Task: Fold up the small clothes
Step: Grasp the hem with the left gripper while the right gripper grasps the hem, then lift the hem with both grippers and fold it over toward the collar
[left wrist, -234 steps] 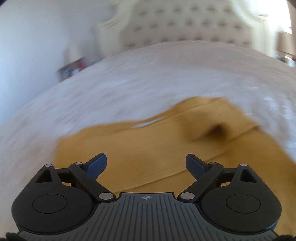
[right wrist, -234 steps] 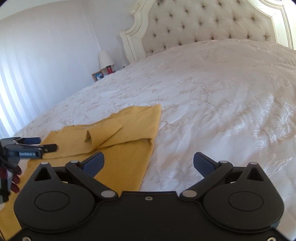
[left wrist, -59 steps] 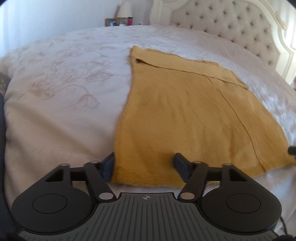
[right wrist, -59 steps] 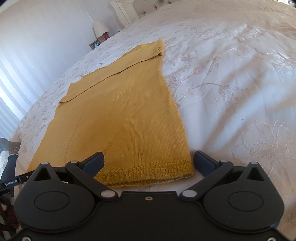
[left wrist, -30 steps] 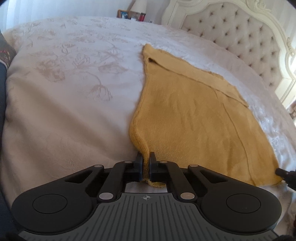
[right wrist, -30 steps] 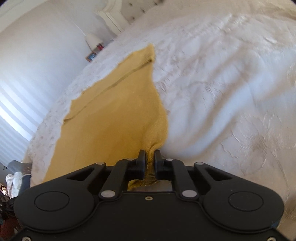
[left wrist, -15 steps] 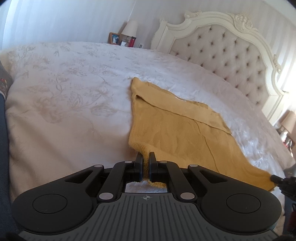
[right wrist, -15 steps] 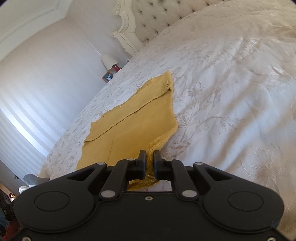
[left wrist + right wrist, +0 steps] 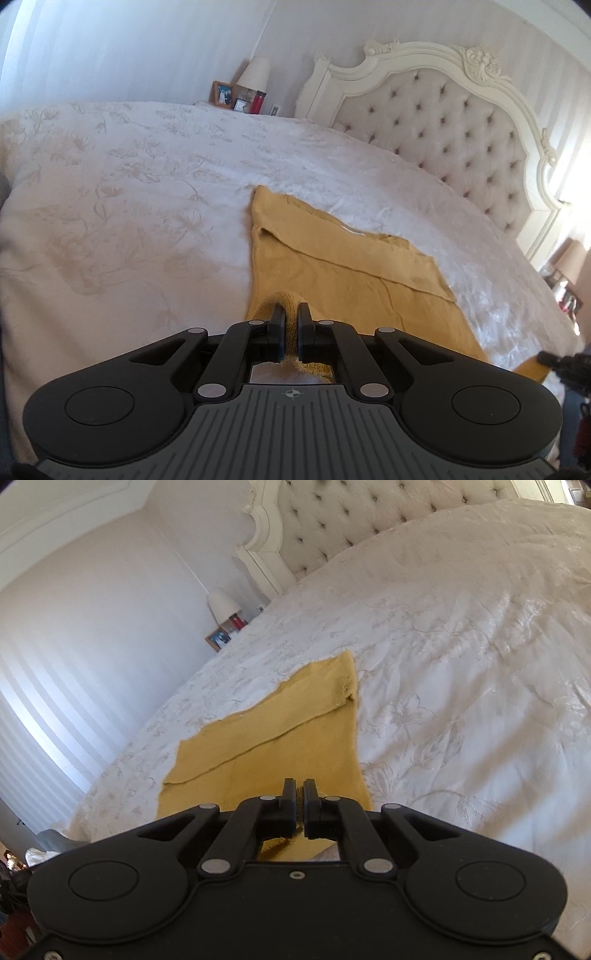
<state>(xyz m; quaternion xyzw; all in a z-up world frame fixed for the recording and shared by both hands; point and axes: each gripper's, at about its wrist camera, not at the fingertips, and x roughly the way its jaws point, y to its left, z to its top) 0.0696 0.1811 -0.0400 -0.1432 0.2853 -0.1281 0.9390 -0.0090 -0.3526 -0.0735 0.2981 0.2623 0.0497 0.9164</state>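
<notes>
A mustard-yellow knit garment lies on the white bedspread, its far part folded over as a band. My left gripper is shut on the garment's near left hem corner and holds it raised off the bed. My right gripper is shut on the near right hem corner of the same garment, also raised. The right gripper's tip shows at the right edge of the left wrist view.
A tufted cream headboard stands at the bed's far end. A nightstand with a lamp, a photo frame and small items sits beside it. The bedspread extends wide to the right.
Both grippers, shut on the hem corners, have lifted higher and moved toward the headboard. The near hem has risen off the bed and the garment looks shorter in view.
</notes>
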